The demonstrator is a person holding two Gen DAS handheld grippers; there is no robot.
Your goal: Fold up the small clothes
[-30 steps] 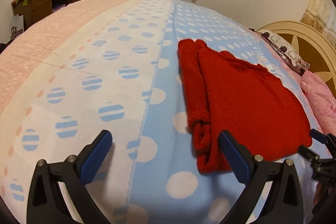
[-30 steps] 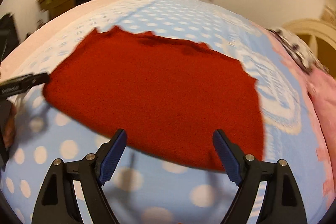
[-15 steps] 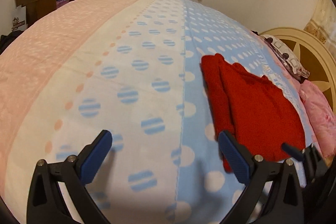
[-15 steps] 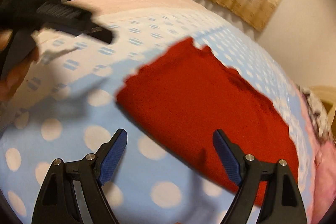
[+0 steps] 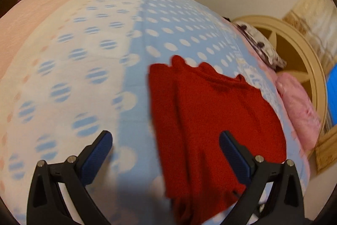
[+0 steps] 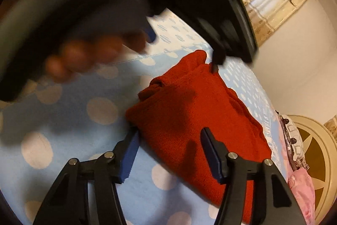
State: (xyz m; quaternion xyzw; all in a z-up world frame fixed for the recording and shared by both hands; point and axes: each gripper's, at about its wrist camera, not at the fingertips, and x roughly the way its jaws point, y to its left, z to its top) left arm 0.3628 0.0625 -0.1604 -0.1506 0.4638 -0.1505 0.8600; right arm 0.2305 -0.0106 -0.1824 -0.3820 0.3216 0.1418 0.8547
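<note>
We see a red fleece garment point(image 5: 212, 119), folded into a rough rectangle, lying on the pale blue part of a polka-dot bedspread point(image 5: 88, 60) near the cream wooden headboard point(image 5: 303, 60).

Left gripper point(image 5: 166, 147): blue-padded fingers stand wide, nothing between the pads; the left edge of the garment lies on the bed in the gap beyond them.

Right gripper point(image 6: 169, 151): jaws are closing, with a near corner of the garment between them. The left pad sits just beside the fabric edge; we cannot tell if either pad presses on it yet.

In the right wrist view a hand point(image 6: 88, 14), blurred, holds the other black tool body above the bed.

A pink pillow point(image 5: 299, 107) lies by the headboard.
</note>
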